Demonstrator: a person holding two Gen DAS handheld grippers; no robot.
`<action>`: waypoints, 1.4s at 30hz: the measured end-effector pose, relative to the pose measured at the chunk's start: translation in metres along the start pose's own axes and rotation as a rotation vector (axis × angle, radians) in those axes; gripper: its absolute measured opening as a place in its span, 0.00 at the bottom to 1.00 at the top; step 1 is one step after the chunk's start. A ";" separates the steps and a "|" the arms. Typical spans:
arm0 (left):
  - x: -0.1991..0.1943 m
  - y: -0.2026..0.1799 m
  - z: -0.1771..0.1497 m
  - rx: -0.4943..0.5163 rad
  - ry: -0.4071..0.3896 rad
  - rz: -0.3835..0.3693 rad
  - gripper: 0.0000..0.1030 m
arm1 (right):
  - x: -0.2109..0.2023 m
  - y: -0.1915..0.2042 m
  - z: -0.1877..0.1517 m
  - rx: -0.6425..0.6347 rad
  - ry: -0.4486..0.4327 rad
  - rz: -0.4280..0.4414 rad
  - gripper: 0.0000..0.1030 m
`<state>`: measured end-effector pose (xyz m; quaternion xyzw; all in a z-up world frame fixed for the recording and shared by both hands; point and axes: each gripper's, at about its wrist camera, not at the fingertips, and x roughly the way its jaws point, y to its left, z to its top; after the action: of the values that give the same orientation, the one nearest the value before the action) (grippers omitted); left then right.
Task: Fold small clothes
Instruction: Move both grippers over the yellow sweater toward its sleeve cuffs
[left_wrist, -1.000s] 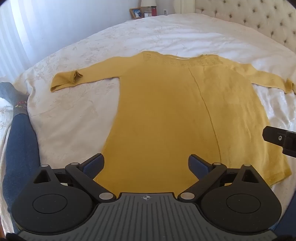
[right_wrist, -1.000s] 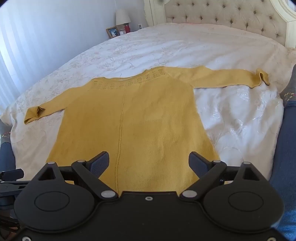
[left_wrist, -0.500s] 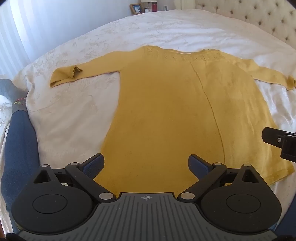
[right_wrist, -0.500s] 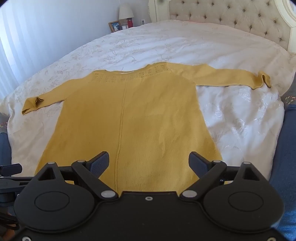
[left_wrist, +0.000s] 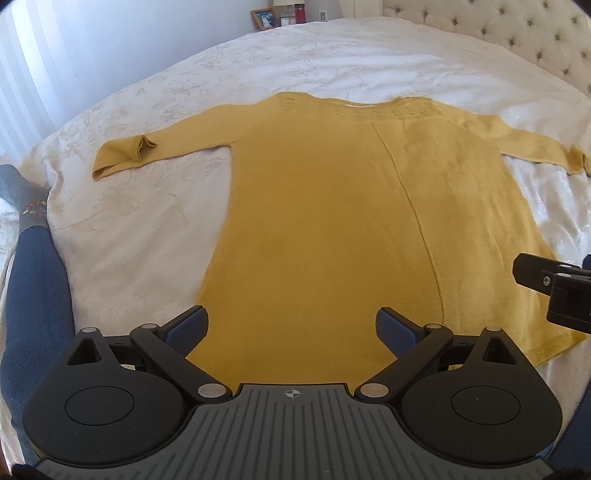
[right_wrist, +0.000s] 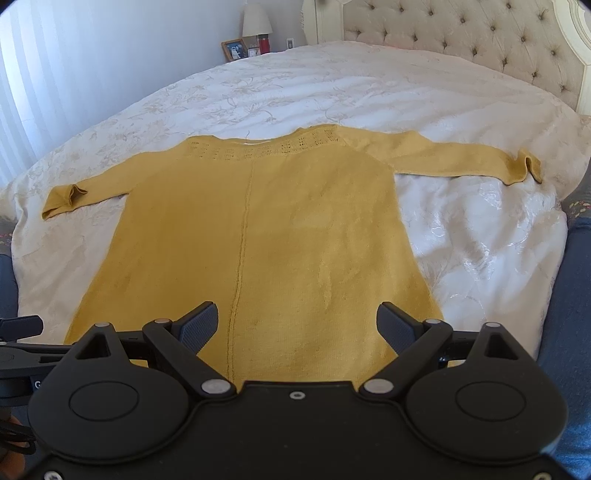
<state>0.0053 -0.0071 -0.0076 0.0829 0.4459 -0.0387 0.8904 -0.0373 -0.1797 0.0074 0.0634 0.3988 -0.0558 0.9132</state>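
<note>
On the white bed (right_wrist: 369, 92), the yellow sweater (right_wrist: 258, 229) lies flat, seam side up, both sleeves stretched outward, a layout judged to prepare the sleeve folds. Left tool (left_wrist: 291, 325) and right tool (right_wrist: 297, 321) hover over the hem, each with jaws spread wide and holding nothing, apparently placed to take the lower edge. Hidden: the hem's middle stretch sits behind both tool bodies; the right cuff is cut by the frame edge in the left view. Contact with fabric cannot be confirmed.

White bedspread (right_wrist: 369, 85); tufted headboard (right_wrist: 461, 33); lamp (right_wrist: 256, 20) by wall.
</note>
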 end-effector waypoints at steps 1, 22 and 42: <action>0.000 -0.001 0.000 0.002 0.000 -0.003 0.96 | 0.000 0.000 0.000 0.000 -0.001 0.000 0.91; 0.005 -0.008 -0.002 0.041 0.022 -0.051 0.96 | 0.000 0.002 -0.001 0.019 0.003 -0.009 0.91; 0.015 -0.022 0.000 0.092 0.007 -0.107 0.96 | 0.006 -0.005 0.002 0.063 -0.005 -0.039 0.91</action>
<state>0.0106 -0.0289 -0.0221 0.1001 0.4505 -0.1065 0.8807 -0.0329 -0.1849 0.0043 0.0840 0.3955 -0.0861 0.9105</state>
